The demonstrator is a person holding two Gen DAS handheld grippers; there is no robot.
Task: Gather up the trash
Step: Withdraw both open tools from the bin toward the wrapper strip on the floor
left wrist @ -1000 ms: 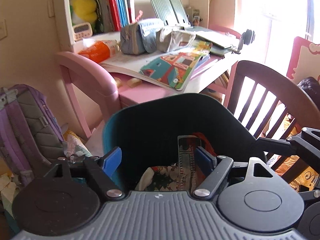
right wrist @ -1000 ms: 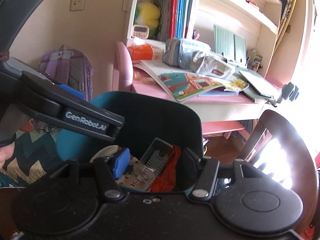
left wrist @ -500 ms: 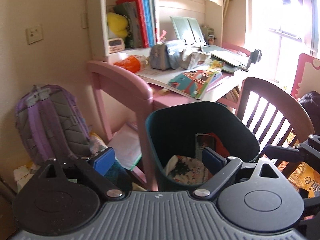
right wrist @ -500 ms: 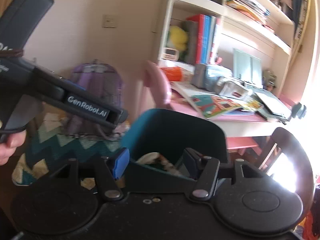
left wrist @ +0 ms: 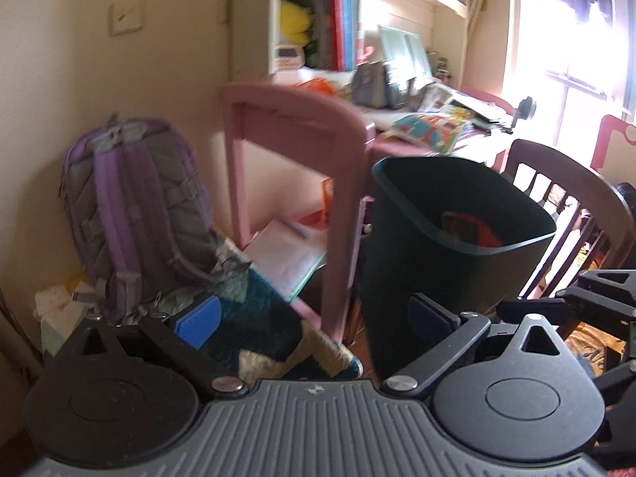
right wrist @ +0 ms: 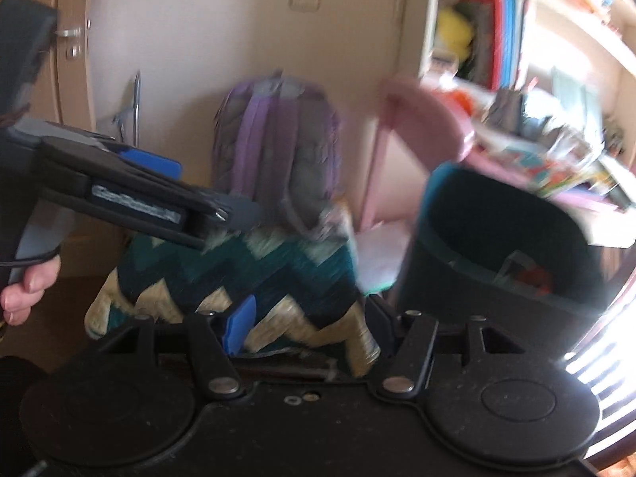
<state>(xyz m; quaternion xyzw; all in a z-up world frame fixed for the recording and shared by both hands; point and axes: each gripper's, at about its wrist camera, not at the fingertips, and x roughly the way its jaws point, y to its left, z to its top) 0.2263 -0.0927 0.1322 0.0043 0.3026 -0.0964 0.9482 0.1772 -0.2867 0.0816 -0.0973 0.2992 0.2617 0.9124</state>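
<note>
The left gripper [left wrist: 314, 316] had just spread its fingers wide, nothing between them, just left of the dark teal bin [left wrist: 457, 246]. The trash [left wrist: 473, 230] lay inside that bin. The right gripper [right wrist: 308, 328] stood partly apart and empty, left of the bin [right wrist: 497, 238], over a zigzag rug [right wrist: 238, 278].

The left gripper [left wrist: 314, 318] is black with a ribbed grey body, round discs, silver screws and blue pads [left wrist: 198, 320] — a thin black cable trails below the hand [right wrist: 24, 286]. The right gripper [right wrist: 306, 326] is all black, with blue pads too.
</note>
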